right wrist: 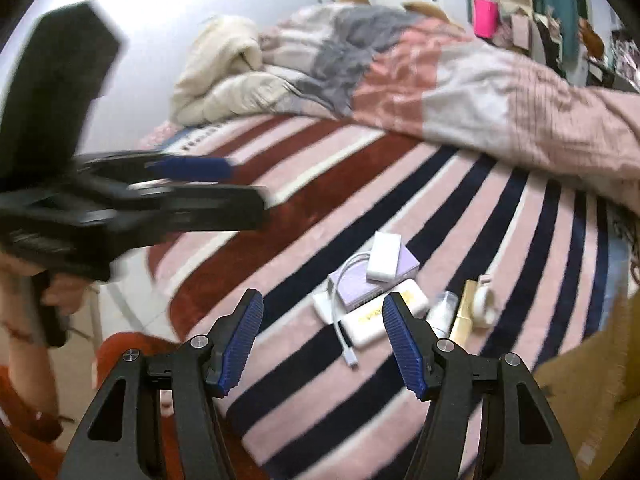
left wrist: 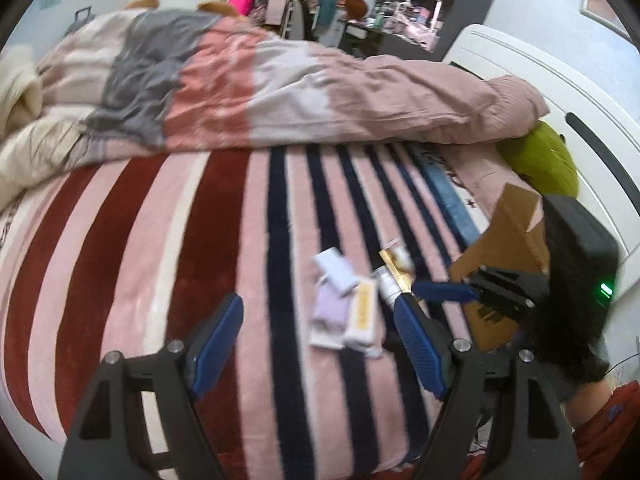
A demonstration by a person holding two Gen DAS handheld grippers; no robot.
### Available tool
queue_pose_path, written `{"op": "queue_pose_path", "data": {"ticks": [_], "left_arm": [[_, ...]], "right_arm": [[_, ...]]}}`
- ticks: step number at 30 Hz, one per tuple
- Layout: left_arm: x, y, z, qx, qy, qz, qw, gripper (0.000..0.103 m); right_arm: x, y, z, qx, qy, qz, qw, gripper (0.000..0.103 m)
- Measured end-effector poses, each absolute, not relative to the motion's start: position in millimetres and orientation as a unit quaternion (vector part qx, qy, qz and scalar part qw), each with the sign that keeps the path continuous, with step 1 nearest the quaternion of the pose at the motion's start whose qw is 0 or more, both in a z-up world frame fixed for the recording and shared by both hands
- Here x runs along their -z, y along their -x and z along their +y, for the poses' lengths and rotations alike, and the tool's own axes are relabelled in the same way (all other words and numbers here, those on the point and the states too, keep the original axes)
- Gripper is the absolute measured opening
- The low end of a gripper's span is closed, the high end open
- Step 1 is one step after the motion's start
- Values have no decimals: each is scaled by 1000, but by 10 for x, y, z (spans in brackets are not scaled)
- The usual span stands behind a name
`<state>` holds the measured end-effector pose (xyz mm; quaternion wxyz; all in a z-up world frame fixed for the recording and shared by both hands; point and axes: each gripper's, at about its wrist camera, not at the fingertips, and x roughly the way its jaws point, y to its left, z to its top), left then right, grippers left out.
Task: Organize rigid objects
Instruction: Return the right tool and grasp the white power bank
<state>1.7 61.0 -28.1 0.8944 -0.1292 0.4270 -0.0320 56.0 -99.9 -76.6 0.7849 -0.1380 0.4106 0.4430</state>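
A small pile lies on the striped blanket (right wrist: 360, 184): a white block (right wrist: 383, 256) on a lilac box (right wrist: 356, 284), a white power bank with yellow print (right wrist: 376, 316), a white cable (right wrist: 345, 338), a clear cup (right wrist: 442, 308), a gold box (right wrist: 464, 314) and a tape roll (right wrist: 484, 304). My right gripper (right wrist: 322, 296) hovers open just in front of the pile, nothing between its fingers. My left gripper (left wrist: 318, 302) is open above the lilac box (left wrist: 330, 308) and power bank (left wrist: 362, 316), holding nothing. It shows blurred at the left (right wrist: 244, 186) in the right wrist view.
A brown cardboard box (left wrist: 508, 248) stands right of the pile, against the right gripper (left wrist: 448, 286). A rumpled pink and grey duvet (left wrist: 260, 88) covers the far half of the bed. A green cushion (left wrist: 548, 160) lies by the white headboard (left wrist: 520, 68). Cluttered shelves (left wrist: 412, 4) stand behind.
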Motion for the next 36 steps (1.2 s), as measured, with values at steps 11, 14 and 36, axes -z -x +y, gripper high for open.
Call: {"op": "queue_pose_path", "data": {"ticks": [11, 14, 36], "left_arm": [[737, -120, 1007, 31, 161, 446, 880, 75], [795, -186, 1036, 34, 165, 450, 877, 75], [23, -208, 366, 152, 184, 398, 886, 45]], "right_arm": [[1385, -1075, -577, -365, 159, 439, 805, 42], [1417, -1097, -553, -363, 160, 439, 806, 34], [253, -277, -914, -476, 141, 318, 808, 23]]}}
